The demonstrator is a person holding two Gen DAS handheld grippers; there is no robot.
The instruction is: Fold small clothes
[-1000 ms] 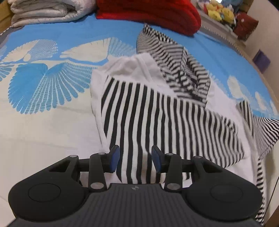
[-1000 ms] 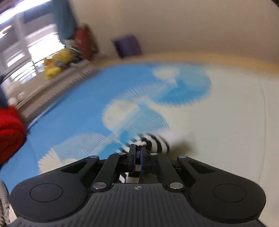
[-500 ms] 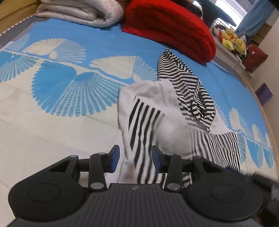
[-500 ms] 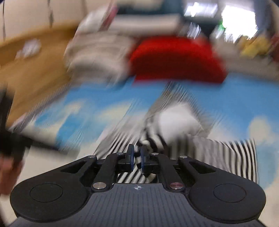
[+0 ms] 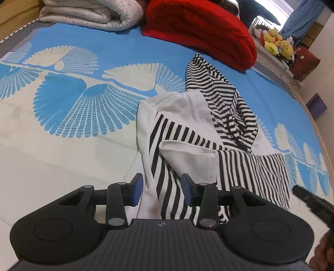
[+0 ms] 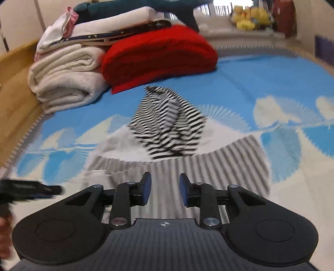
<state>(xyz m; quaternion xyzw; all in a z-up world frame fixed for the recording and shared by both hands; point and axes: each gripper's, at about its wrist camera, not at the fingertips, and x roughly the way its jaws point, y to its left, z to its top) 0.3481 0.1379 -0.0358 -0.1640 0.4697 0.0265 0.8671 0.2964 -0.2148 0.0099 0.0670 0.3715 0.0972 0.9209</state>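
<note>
A small black-and-white striped garment (image 5: 200,133) lies partly folded on the blue and cream bedspread (image 5: 73,108), with white inner fabric showing and one striped flap laid over its near part. My left gripper (image 5: 161,188) is open and empty just above the garment's near edge. My right gripper (image 6: 165,188) is open and empty over the same garment (image 6: 167,125), which looks blurred in the right wrist view. The right gripper's tip also shows at the right edge of the left wrist view (image 5: 309,200).
A folded red blanket (image 5: 200,31) and a folded white quilt (image 5: 89,12) lie at the far side of the bed. Stacked bedding (image 6: 108,27) sits on the quilt. Yellow plush toys (image 5: 275,41) stand on a ledge beyond. A purple box (image 5: 316,106) is at the right.
My right gripper carried a striped sleeve across the garment, then opened and let it go. My left gripper stayed open and drew back a little.
</note>
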